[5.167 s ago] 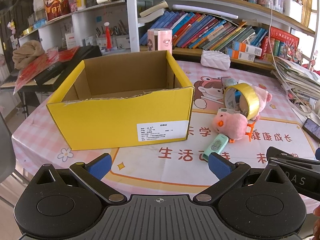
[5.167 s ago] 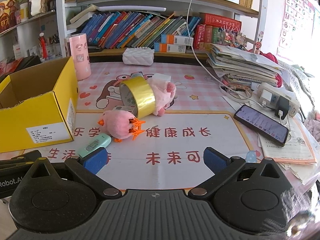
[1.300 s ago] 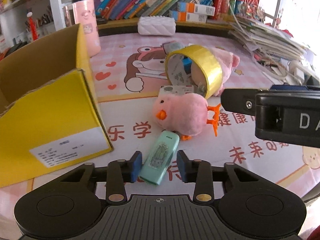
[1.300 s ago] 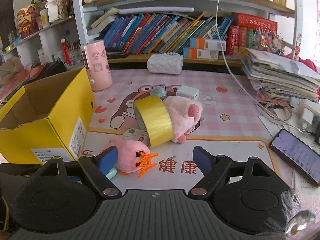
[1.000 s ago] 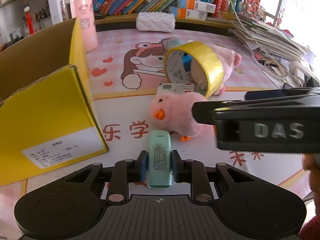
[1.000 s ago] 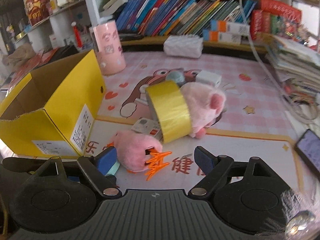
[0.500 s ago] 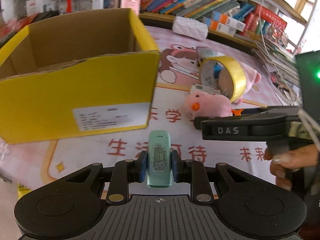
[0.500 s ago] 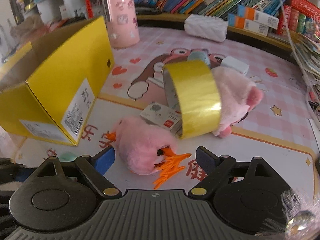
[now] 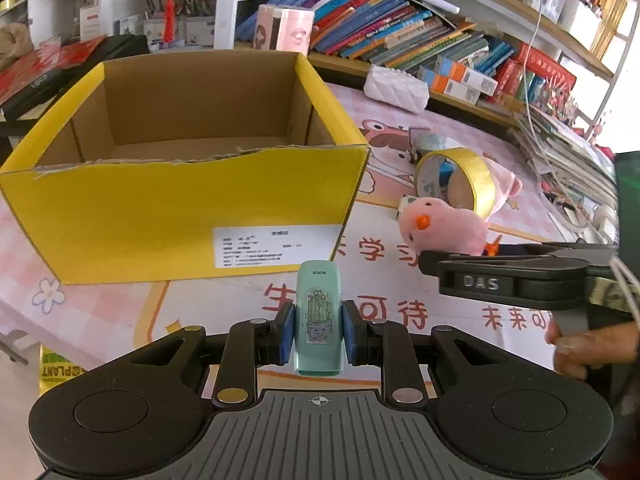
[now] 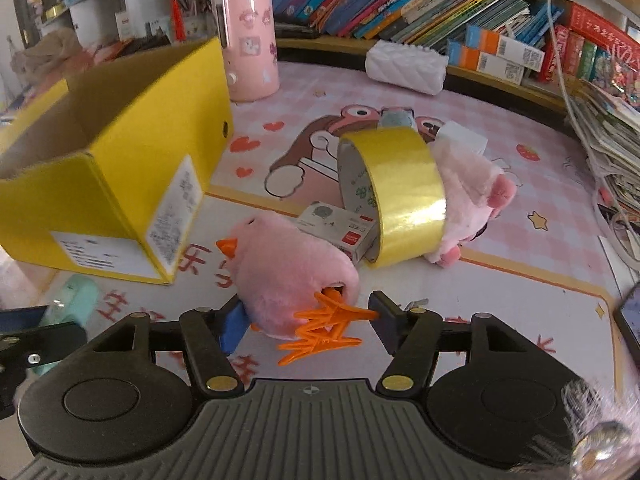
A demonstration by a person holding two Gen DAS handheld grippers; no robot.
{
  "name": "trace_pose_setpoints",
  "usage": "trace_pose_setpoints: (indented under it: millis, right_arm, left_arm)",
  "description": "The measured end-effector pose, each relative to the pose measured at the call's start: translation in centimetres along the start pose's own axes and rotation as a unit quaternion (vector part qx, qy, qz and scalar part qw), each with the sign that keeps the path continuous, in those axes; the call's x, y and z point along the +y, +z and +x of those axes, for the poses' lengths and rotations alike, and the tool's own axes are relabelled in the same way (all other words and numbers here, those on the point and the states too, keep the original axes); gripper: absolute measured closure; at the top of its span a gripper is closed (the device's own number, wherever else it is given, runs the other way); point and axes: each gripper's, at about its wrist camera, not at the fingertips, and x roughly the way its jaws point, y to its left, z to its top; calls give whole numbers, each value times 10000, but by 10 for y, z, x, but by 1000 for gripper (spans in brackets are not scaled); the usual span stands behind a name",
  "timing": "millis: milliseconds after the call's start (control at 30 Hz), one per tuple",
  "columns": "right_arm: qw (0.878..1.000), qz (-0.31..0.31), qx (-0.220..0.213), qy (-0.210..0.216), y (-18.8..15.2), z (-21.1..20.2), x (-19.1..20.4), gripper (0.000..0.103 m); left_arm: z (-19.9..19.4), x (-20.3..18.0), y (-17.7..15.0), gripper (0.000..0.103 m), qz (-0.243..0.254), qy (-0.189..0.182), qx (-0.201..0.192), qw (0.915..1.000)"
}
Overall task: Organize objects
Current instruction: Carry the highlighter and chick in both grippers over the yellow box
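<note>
Nearest to us, between the blue pads of the left gripper (image 9: 319,330), we are clamping a small mint-green plastic stapler with a cactus sticker (image 9: 319,312), holding it raised off the table, just in front of the yellow cardboard box (image 9: 180,200). It looks light and rigid, and its smooth shell could slip, so we judge the flat sides where the pads sit now to be the best hold. At the right gripper (image 10: 308,322), we are straddling the tail end of a pink plush chick with orange plastic feet (image 10: 292,276); the fingers stand apart, not yet squeezing. The chick seems soft and light, so we are expecting it to compress; taking the round body rather than the thin feet looks safer. Farther right, a roll of shiny yellow tape (image 10: 396,192) is standing on edge, leaning against a pale pink plush pig (image 10: 468,184). The box is standing open at far left, apparently empty.
</note>
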Motion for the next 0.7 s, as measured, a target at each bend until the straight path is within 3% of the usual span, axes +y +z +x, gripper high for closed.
trace_pose_setpoints:
  millis: [300, 700]
  right_arm:
    - [9984, 434, -61, 346, -7, -46, 30, 42]
    - [9983, -16, -177, 553, -25, -70, 91, 42]
  left_arm:
    - [-31, 19, -7, 80, -99, -2, -259, 9996]
    - [-70, 56, -32, 80, -402, 185, -468, 9979]
